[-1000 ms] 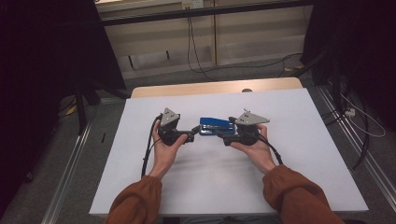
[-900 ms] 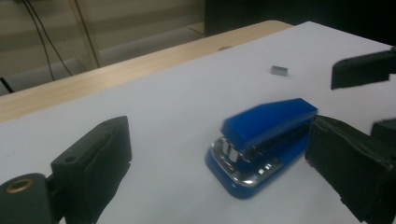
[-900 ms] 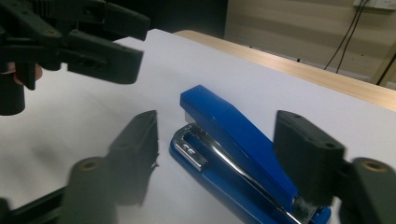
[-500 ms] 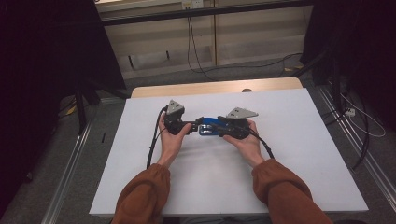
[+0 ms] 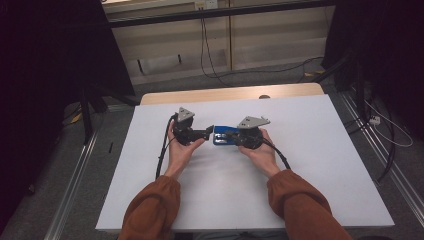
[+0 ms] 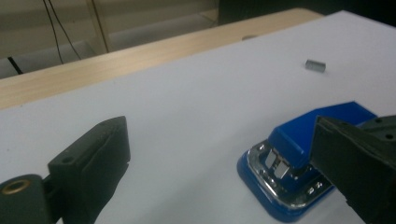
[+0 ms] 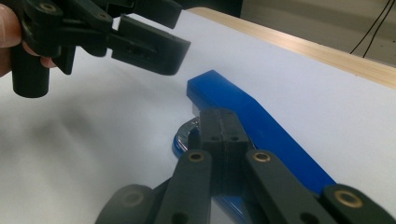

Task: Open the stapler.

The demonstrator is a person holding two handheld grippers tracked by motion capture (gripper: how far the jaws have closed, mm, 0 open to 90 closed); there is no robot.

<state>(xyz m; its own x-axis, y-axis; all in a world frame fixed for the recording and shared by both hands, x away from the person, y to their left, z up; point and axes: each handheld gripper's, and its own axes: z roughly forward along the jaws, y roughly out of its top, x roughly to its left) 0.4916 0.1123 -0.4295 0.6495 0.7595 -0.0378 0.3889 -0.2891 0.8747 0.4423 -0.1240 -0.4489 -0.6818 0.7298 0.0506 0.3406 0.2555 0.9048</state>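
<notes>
Now, line by line:

Counter: white counter (image 5: pixel 320 165) with a bare wooden strip along its 12 o'clock edge.

Stapler: blue stapler (image 5: pixel 223 136) lies flat just 12 o'clock of the counter's centre, between the two hand-held grippers. Its top arm is raised off the base at the front.

Stapler channel: in the left gripper view the open front shows a bright metal channel with a block of staples (image 6: pixel 275 164) sitting in it; how full it is further back cannot be told.

Left hand-held gripper: the left hand-held gripper (image 5: pixel 206 132) is at 9 o'clock of the stapler, jaws spread wide. One jaw sits close beside the stapler's front; whether it touches cannot be told.

Right hand-held gripper: the right hand-held gripper (image 7: pixel 219 126) is at 3 o'clock of the stapler. Its jaws have just been closing and are now pressed together, pads face to face above the stapler's base beside the blue arm; nothing can be made out between the pads.

Loose piece: a small grey block (image 6: pixel 314 65) lies alone on the counter, well apart from the stapler toward 12 o'clock in the left gripper view.
</notes>
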